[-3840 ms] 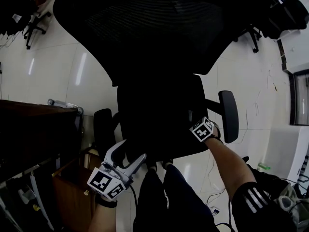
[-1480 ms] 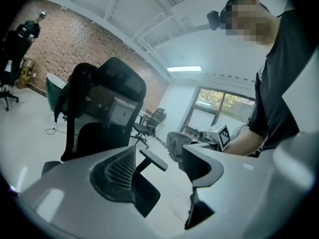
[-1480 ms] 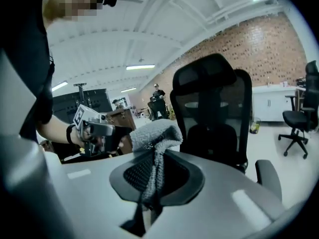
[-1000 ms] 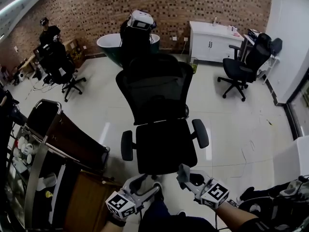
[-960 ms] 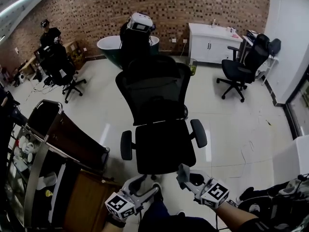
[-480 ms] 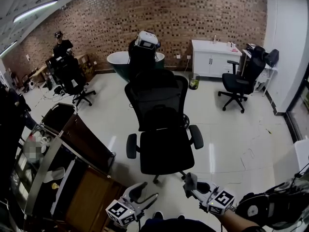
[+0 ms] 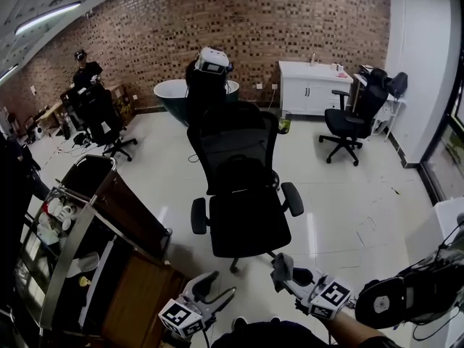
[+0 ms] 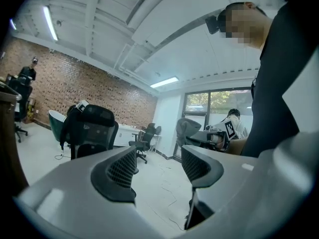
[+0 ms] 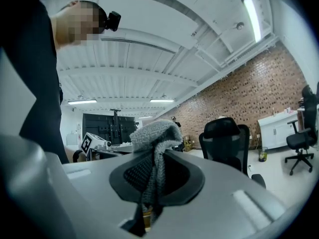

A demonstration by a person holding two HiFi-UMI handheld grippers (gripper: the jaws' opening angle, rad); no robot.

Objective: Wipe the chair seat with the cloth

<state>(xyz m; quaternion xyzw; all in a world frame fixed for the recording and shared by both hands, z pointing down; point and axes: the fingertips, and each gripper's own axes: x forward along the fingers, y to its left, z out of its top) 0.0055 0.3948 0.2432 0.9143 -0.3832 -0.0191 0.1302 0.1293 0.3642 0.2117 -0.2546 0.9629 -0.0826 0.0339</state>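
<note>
The black mesh office chair stands mid-floor in the head view, its seat point(image 7: 250, 223) bare. Both grippers hang low near my body, short of the chair's front edge. My left gripper point(image 7: 216, 287) is open with nothing between its jaws; the left gripper view shows the gap point(image 8: 159, 166) and the chair point(image 8: 92, 128) far off. My right gripper point(image 7: 284, 275) is shut on a grey knitted cloth point(image 9: 155, 133), which bunches above the jaws and hangs down between them. The chair point(image 9: 224, 138) shows beyond it on the right.
A wooden cabinet and metal cart point(image 7: 109, 216) stand close on the left. Another black chair point(image 7: 348, 118), a white cabinet point(image 7: 308, 85) and a green tub point(image 7: 170, 93) line the brick wall. A person point(image 7: 83, 67) stands at the back left.
Some seconds ago the right gripper was at the seat; both grippers have since drawn back from the chair and the view has risen. Over the last half second little has moved.
</note>
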